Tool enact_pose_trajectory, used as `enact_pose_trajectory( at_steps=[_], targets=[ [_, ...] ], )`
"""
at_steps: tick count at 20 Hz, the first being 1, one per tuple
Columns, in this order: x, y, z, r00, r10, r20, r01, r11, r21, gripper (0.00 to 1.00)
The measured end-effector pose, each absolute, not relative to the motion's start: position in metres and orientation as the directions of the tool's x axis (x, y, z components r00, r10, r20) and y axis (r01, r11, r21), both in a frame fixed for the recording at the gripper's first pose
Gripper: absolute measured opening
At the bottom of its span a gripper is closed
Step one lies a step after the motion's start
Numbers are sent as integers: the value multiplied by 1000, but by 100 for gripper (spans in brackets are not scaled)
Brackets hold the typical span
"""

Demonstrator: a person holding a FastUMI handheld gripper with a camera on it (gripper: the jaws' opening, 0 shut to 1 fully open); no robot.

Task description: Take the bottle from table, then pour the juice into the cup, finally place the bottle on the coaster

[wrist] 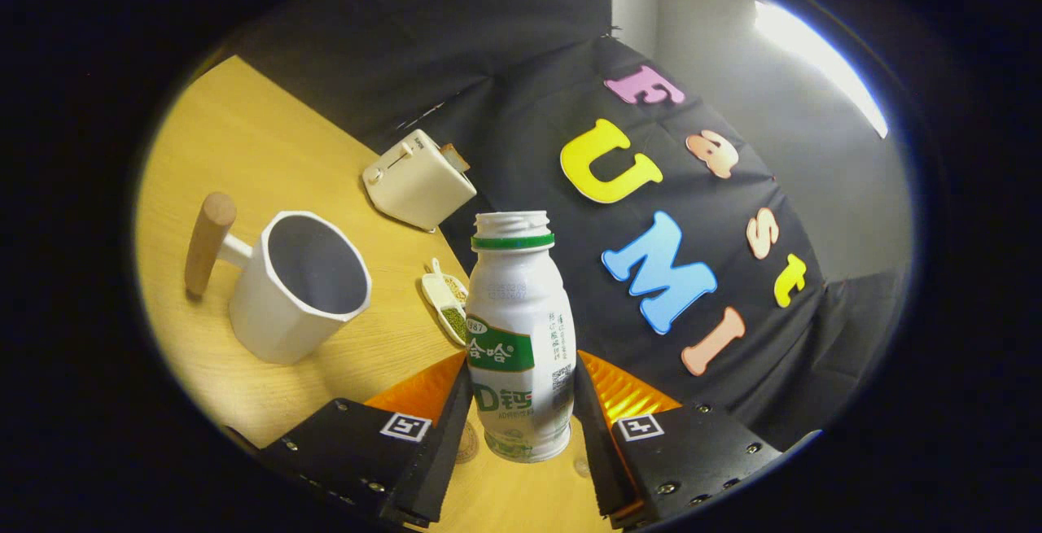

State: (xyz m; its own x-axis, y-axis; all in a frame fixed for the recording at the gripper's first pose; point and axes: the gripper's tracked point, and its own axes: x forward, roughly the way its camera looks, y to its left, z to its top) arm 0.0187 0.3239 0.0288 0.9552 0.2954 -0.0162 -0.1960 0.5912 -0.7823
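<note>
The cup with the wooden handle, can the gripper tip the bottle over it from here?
Probably yes. The gripper has its fingers shut on the bottle, cap off, and the cup stands open beside it with nothing between them.

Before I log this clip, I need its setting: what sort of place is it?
Probably a staged kitchen-style booth: a wooden table against black cloth, with a white cup, a toaster, and a bottle clamped between the gripper's fingers.
</note>
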Motion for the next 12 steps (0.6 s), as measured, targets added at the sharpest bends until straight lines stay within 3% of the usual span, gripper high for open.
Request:
enact_pose_trajectory(
  at_steps=[6, 12],
  targets=[
    [37, 307, 11, 947, 312, -74, -310, 831, -462, 68],
    [56, 305, -8, 944, 315, -98, -330, 900, -285, 68]
  ],
)
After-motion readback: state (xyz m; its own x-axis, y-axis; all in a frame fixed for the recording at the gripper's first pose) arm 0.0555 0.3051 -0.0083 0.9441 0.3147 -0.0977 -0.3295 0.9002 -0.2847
